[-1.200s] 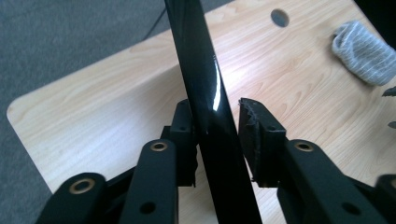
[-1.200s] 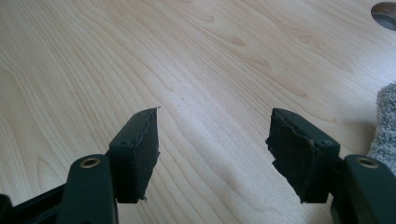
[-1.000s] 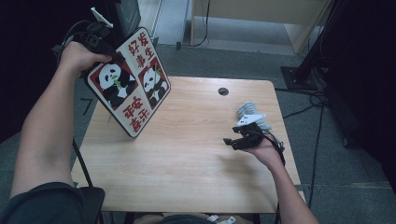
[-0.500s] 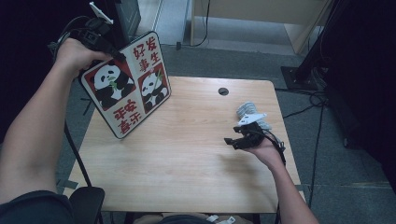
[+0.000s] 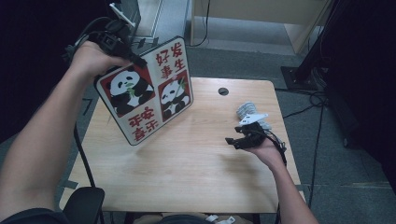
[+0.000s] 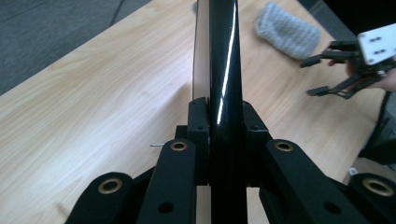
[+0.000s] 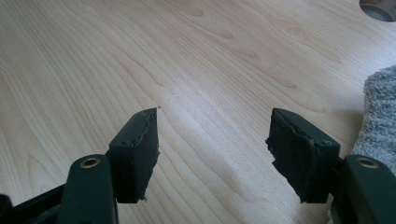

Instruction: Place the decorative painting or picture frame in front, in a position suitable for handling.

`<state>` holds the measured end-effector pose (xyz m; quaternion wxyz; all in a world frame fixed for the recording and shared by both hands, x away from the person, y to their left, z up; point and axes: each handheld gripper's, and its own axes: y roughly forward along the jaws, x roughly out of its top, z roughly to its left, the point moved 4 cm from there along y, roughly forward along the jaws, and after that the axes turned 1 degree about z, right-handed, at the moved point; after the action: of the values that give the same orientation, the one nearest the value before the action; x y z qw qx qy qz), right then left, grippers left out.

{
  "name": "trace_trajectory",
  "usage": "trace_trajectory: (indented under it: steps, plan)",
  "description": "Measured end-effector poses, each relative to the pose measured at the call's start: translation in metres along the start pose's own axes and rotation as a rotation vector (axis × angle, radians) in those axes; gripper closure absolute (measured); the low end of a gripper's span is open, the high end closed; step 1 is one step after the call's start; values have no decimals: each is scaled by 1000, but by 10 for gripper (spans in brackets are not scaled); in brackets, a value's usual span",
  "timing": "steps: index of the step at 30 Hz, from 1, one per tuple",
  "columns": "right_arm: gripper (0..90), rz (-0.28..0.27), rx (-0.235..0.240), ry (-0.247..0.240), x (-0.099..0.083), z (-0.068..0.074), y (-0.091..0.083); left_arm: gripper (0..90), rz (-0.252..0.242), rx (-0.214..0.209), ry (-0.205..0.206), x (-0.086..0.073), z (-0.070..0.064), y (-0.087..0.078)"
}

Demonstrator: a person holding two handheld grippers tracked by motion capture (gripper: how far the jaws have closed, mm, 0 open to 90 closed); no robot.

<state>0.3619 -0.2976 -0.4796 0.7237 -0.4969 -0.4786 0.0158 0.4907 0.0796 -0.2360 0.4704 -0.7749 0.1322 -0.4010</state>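
Above the far-left corner of the wooden table (image 5: 187, 163) we see the panda board (image 5: 149, 93), lifted clear of the wood and tilted, its lower corner hanging over the tabletop. It is a flat rectangular panel with rounded corners, a dark rim and a glossy black back that shows edge-on in the left gripper view. Its face is split into four fields: two hold black-and-white pandas with green bamboo on red, two hold red Chinese characters on pale ground. We read 好 and 发 in the upper field; the rest we cannot make out surely.

Our left gripper (image 6: 218, 140) is clamped tight on the board's upper edge. Our right gripper (image 5: 238, 139) rests low over the table's right side, well apart from the board, its jaws spread wide and holding nothing. Just beside it lies a grey knitted cloth (image 5: 247, 111).
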Motion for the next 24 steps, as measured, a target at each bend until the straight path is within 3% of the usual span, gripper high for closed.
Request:
trace_trajectory:
  steps: [5,12,24]
  plan:
    - [340,-3,-9,13,-2,-3,-2,798,-8,-43,33,10,-24,15]
    - [339,2,-13,23,-3,-5,-3,797,32,-86,68,15,-50,33]
    - [339,13,-21,28,-5,-7,-2,796,63,-119,100,12,-72,63]
